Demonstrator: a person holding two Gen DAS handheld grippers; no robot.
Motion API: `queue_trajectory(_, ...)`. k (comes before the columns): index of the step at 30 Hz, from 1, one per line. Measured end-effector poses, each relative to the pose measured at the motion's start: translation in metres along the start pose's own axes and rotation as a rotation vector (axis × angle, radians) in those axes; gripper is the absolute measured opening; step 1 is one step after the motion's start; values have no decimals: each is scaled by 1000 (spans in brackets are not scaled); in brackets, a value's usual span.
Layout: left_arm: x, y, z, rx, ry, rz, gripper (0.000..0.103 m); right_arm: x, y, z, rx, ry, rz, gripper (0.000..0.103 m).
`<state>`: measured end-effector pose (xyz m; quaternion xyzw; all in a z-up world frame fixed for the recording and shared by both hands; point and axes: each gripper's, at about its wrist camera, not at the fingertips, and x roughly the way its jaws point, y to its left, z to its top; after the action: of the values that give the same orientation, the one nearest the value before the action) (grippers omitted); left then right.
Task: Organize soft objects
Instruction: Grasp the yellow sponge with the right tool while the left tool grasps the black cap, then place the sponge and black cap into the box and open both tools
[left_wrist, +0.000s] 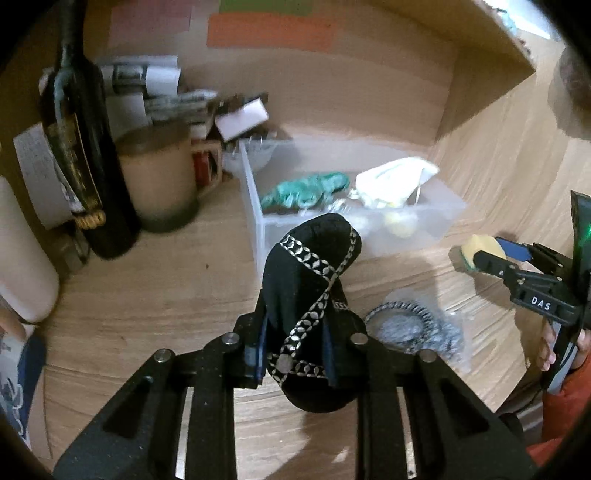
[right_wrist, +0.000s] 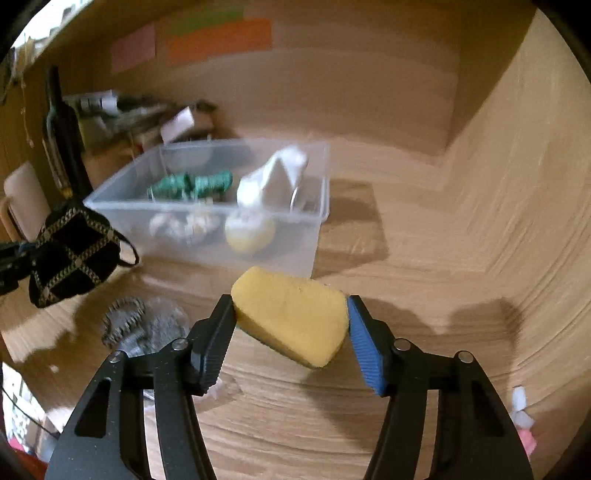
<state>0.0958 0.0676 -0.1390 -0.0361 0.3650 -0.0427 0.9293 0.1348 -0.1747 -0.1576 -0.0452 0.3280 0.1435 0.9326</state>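
Black pouch (left_wrist: 310, 291) with silver chain-pattern trim, clamped upright between the left tongs (left_wrist: 295, 347); yellow wedge-shaped sponge (right_wrist: 291, 315), pinched tilted in the right tongs (right_wrist: 291, 328). Clear plastic bin (right_wrist: 317, 229) on the counter (right_wrist: 406, 369) holds green cord (right_wrist: 192, 184), a white cloth (right_wrist: 273, 177) and a pale yellow ball (right_wrist: 249, 230).

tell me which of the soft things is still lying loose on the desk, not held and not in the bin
The grey item with the braided edge, lying on the desk. The black pouch and yellow sponge are gripped in jaws; the others sit in the clear bin.
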Motion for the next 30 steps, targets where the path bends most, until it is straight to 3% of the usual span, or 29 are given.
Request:
queue_trajectory(6,-27,-11,17,36,-95,-7,23,-35,3,16,-27,-109,-26,57)
queue_trajectory(14,-47,-14,49,37,-220,-9,23,-60,8,49,-44,-232,6,57)
queue_trajectory(21,-32,-15,78,41,-229,9,23,-55,21,75,-57,-286,63,57)
queue_trajectory(30,19,-15,97,41,-139,9,23,-7,43,97,-98,-234,117,57)
